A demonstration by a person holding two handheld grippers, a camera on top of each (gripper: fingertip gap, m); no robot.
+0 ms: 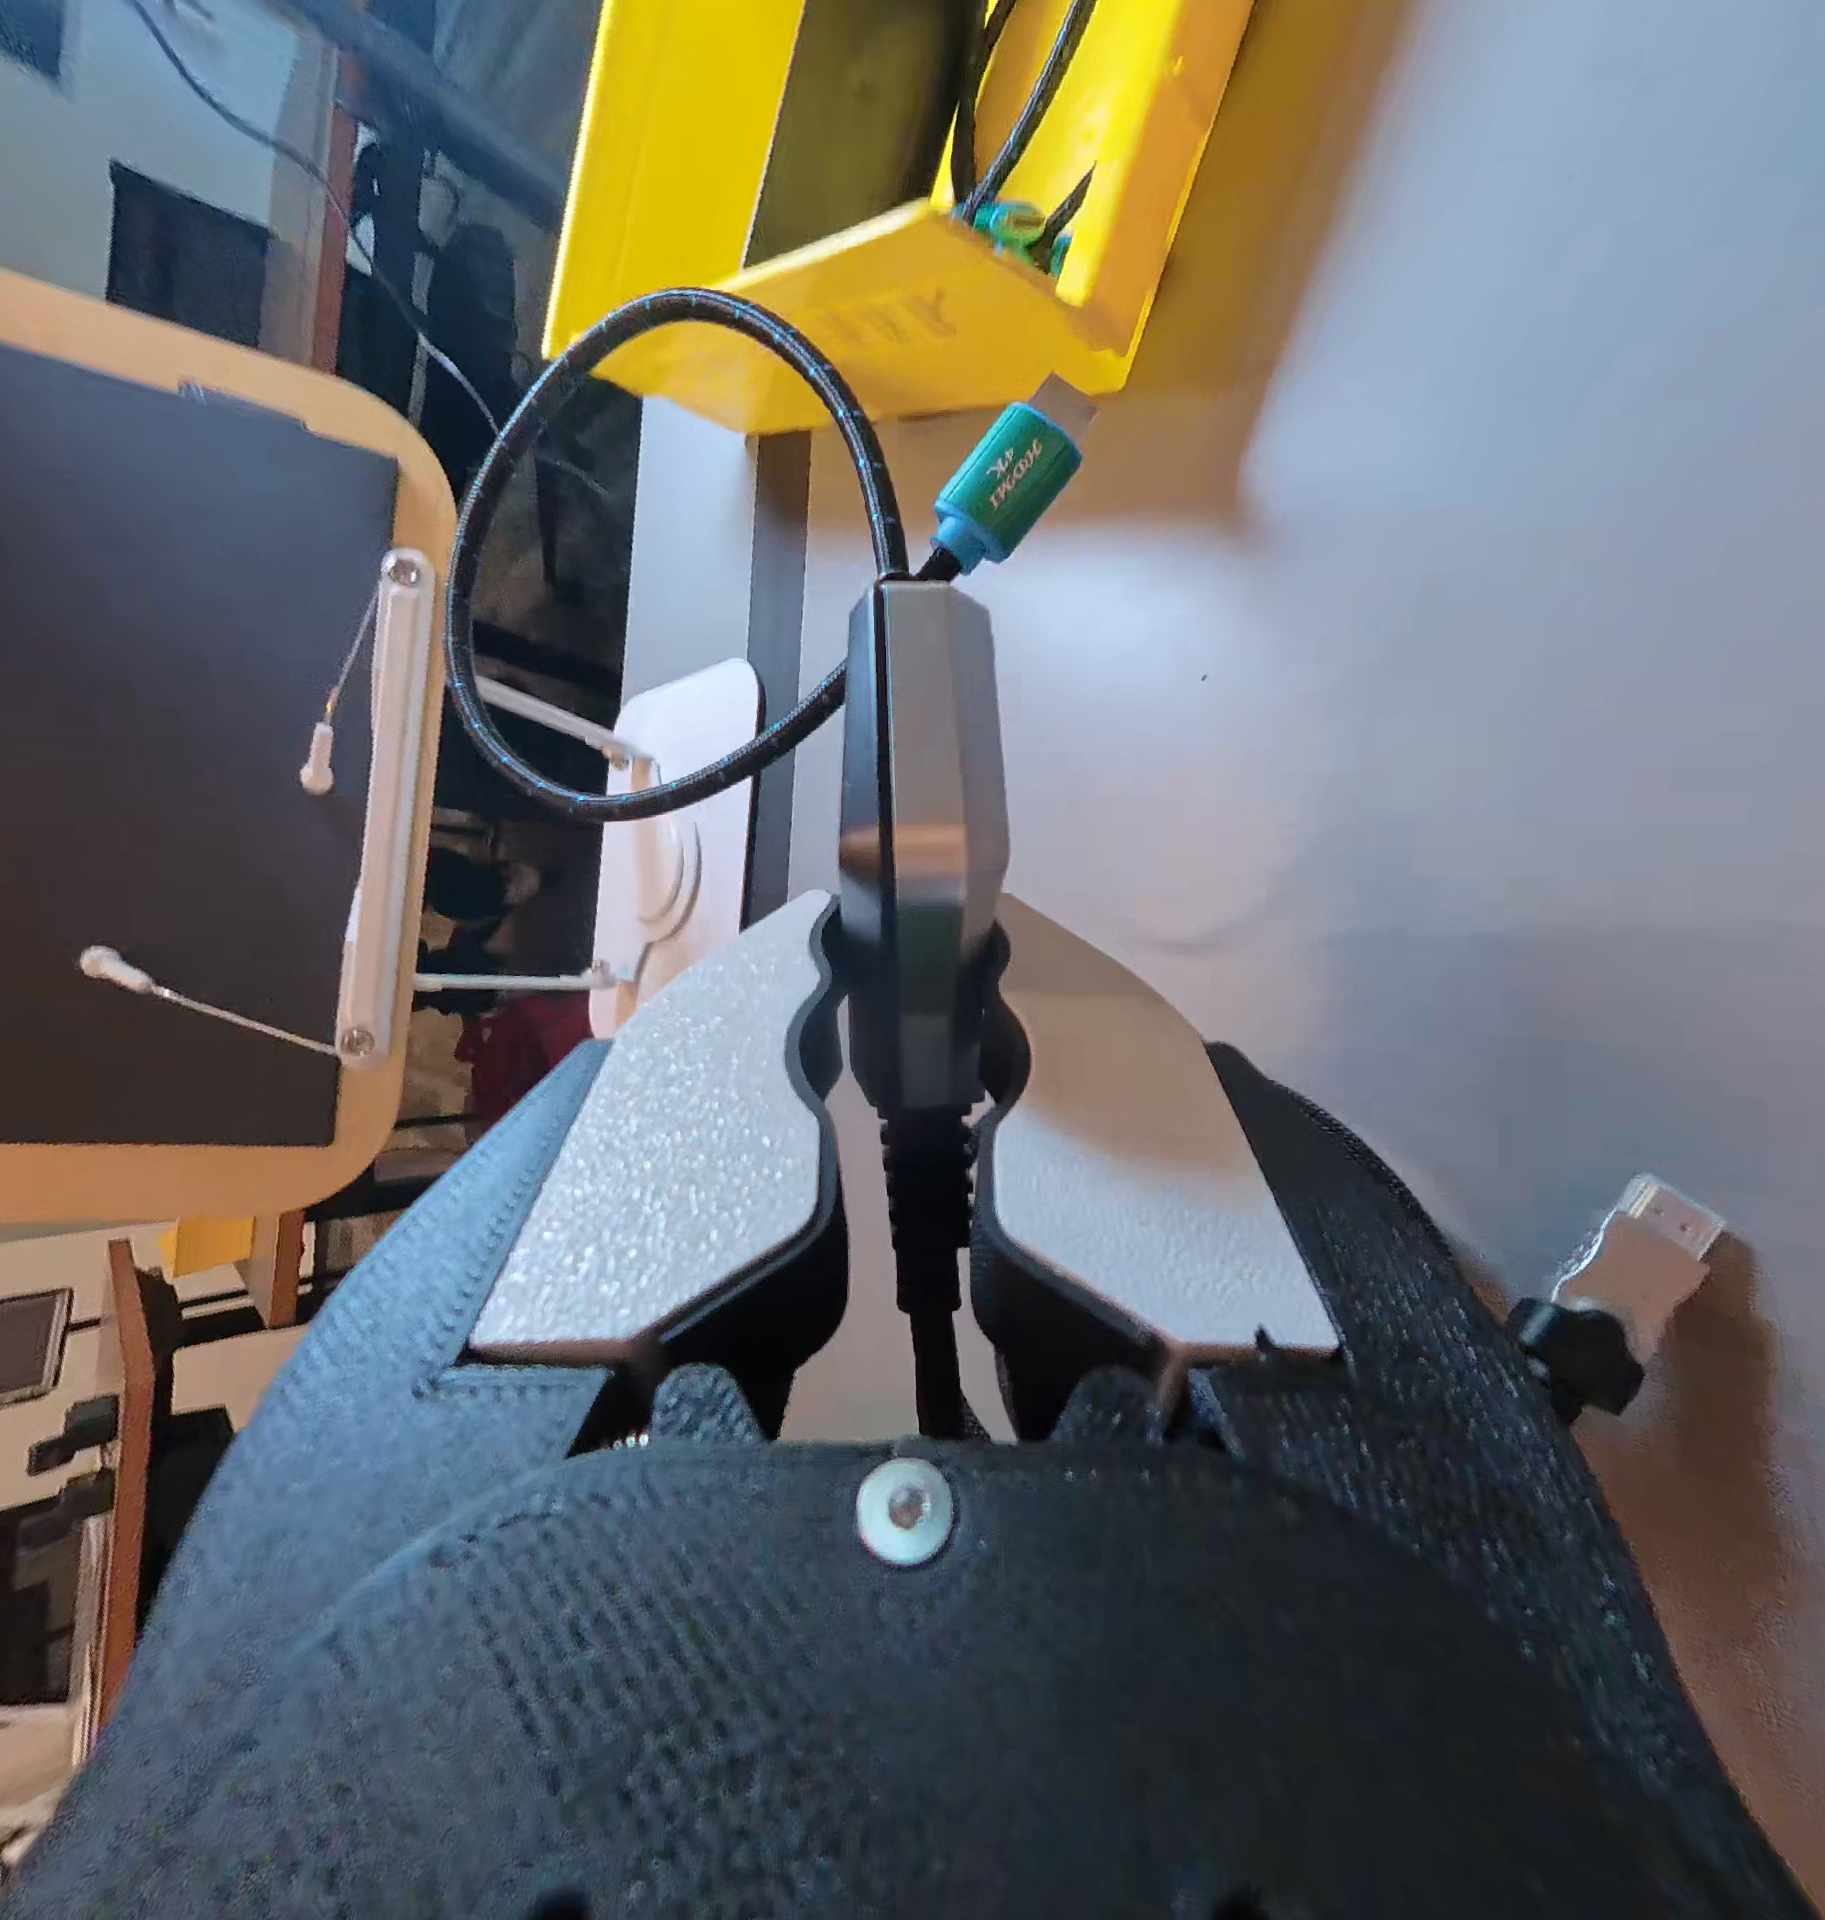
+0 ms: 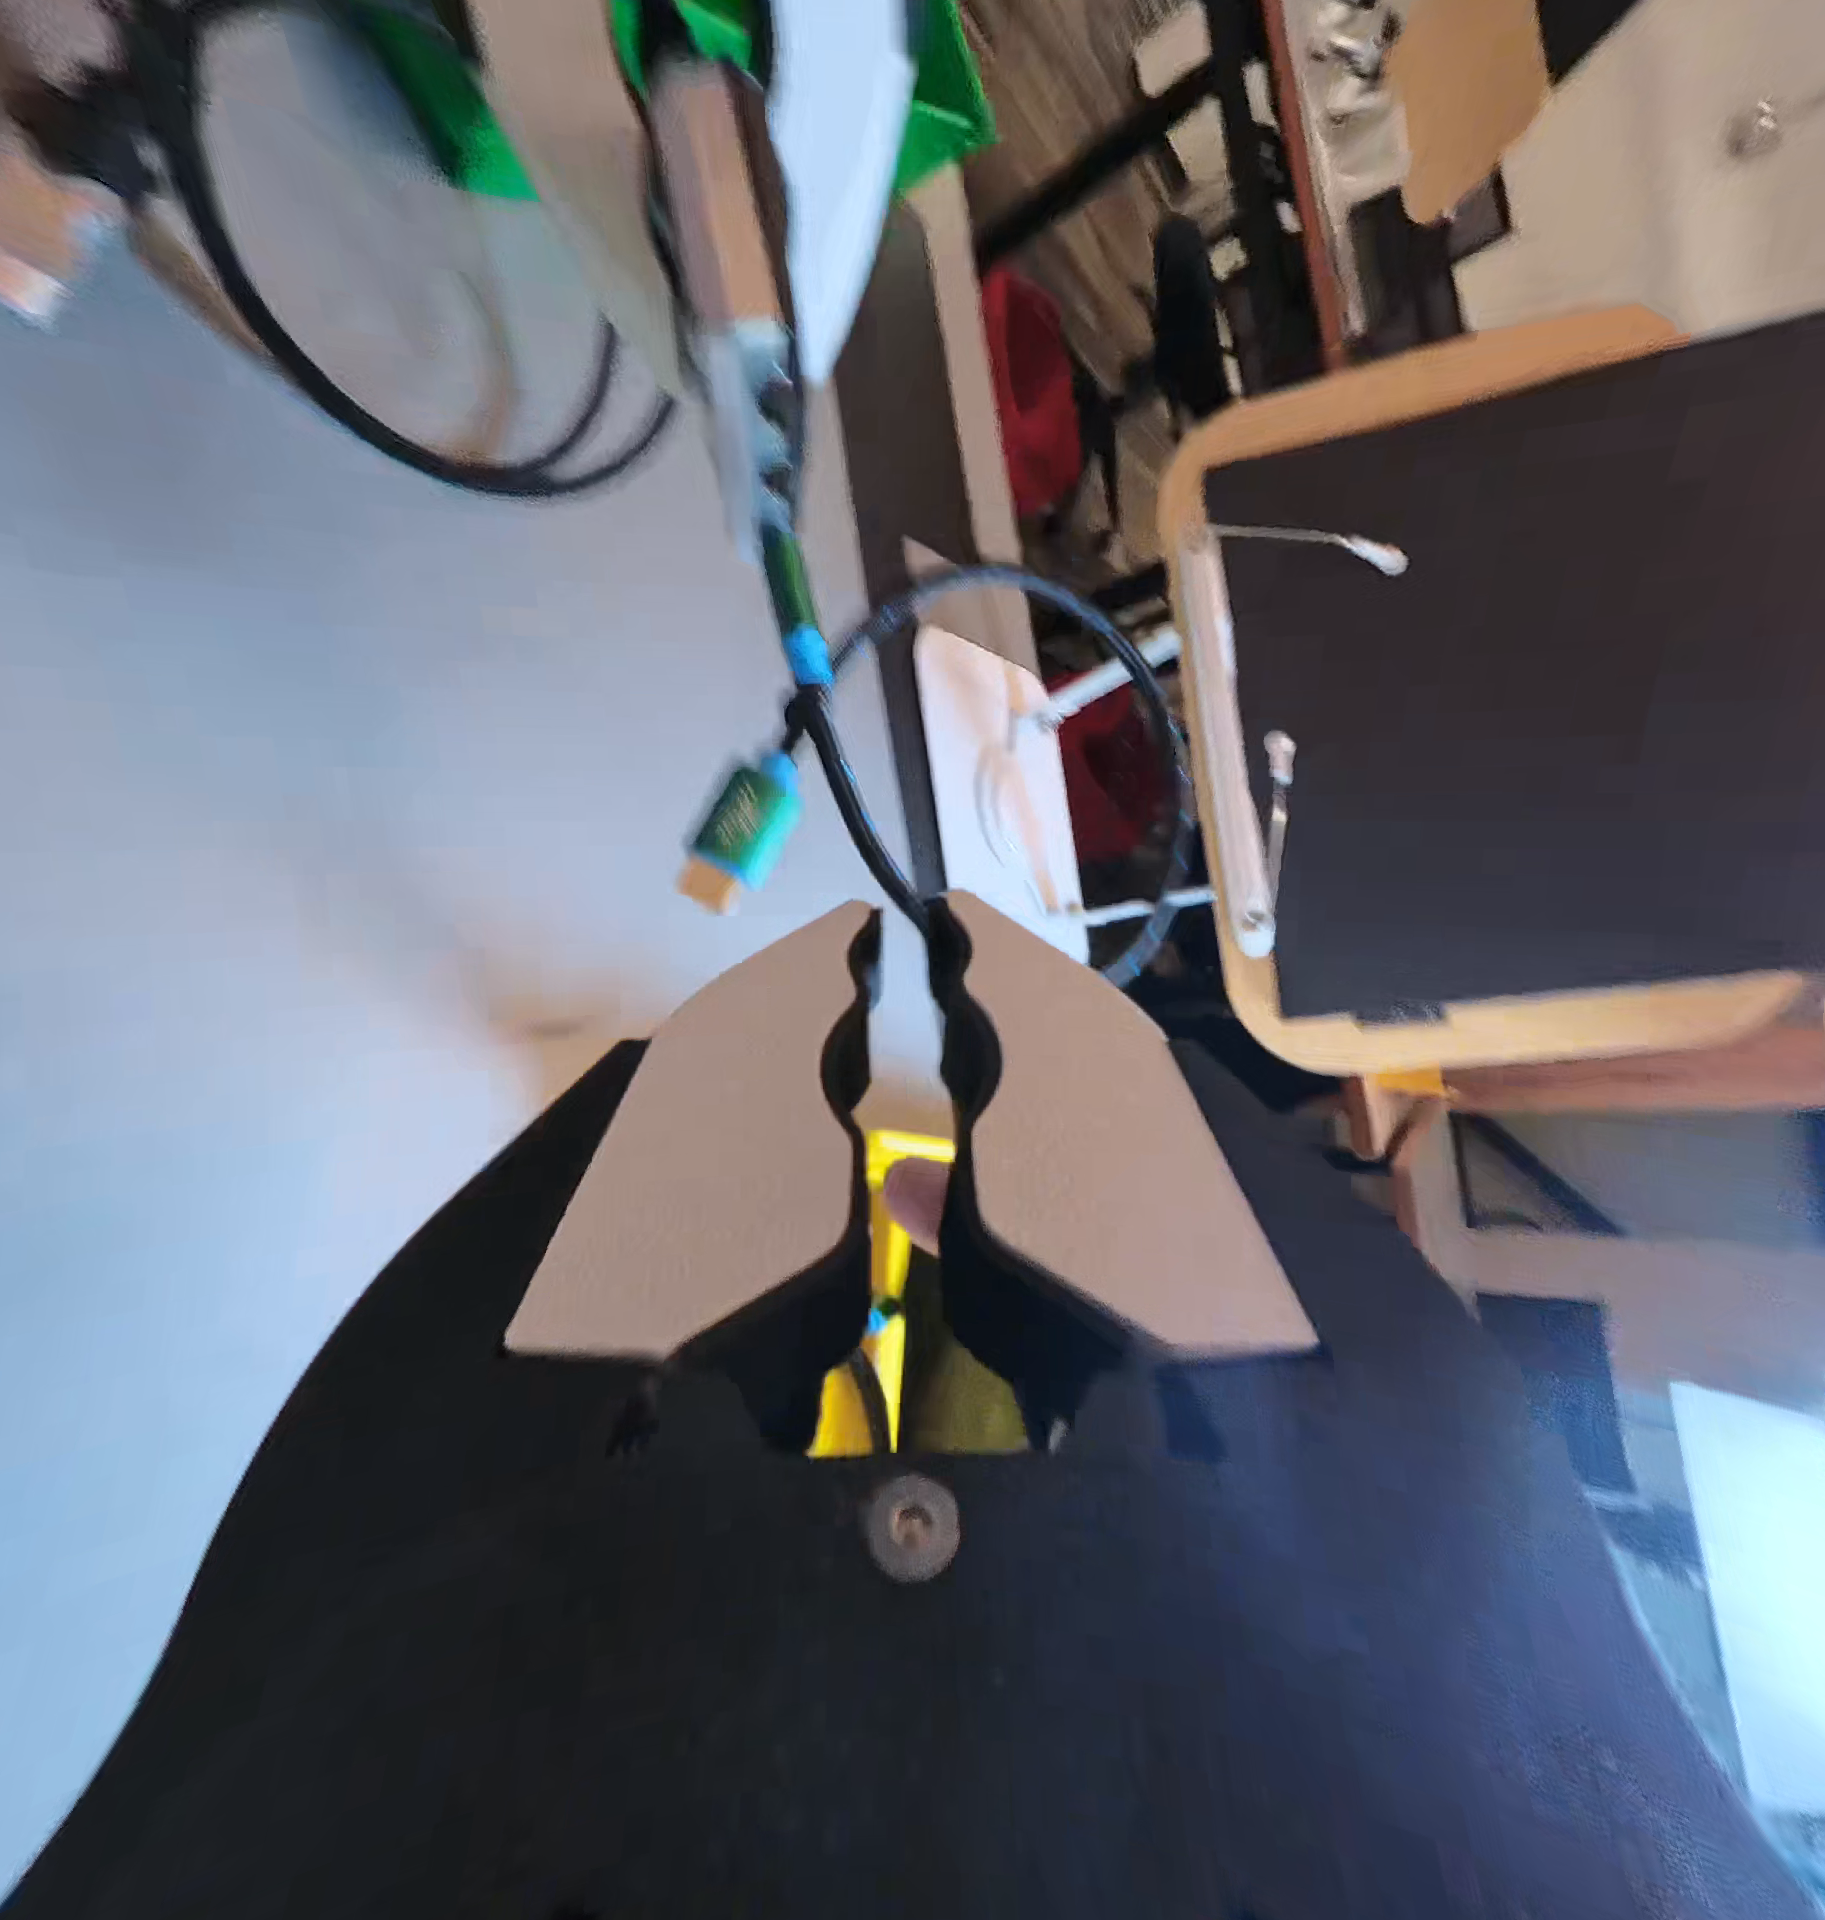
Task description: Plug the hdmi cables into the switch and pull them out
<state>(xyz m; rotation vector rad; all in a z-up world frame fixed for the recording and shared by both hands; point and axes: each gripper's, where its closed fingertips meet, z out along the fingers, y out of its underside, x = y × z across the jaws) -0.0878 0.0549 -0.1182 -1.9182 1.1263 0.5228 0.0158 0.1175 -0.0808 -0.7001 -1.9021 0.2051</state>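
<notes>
Above a pale white table (image 1: 1510,675), the left gripper (image 1: 918,935) clamps a dark grey, faceted switch (image 1: 923,790) between its two fingers. The textured grey pads (image 1: 679,1132) press on the lower part of the switch body, and the switch stands on edge along the line of the fingers. A black ribbed cable (image 1: 923,1247) leaves the near end of the switch and runs back between the fingers toward the camera.

At the far end of the switch, a braided black cable (image 1: 534,447) arcs out to the left in a wide loop. Just beside that same end, a teal HDMI plug (image 1: 1001,488) with a gold metal tip points up and to the right, away from the switch and not seated in it. Beyond it a yellow box (image 1: 866,312) holds more dark cables and green-capped connectors. A silver HDMI plug (image 1: 1635,1257) lies on the table at the right side of the left wrist view, well apart from the switch.

The right wrist view is blurred by motion. The right gripper (image 2: 908,920) has its jaws set narrow, with a small gap between the tips. A thin black cable (image 2: 866,810) passes right at the tips; I cannot tell whether the fingers actually pinch it. Farther along, the teal HDMI plug (image 2: 747,821) dangles free with its gold tip pointing down-left. Past it the switch (image 2: 752,436) shows as a blurred pale bar. Black cable loops (image 2: 388,416) lie on the table toward its far left.
</notes>
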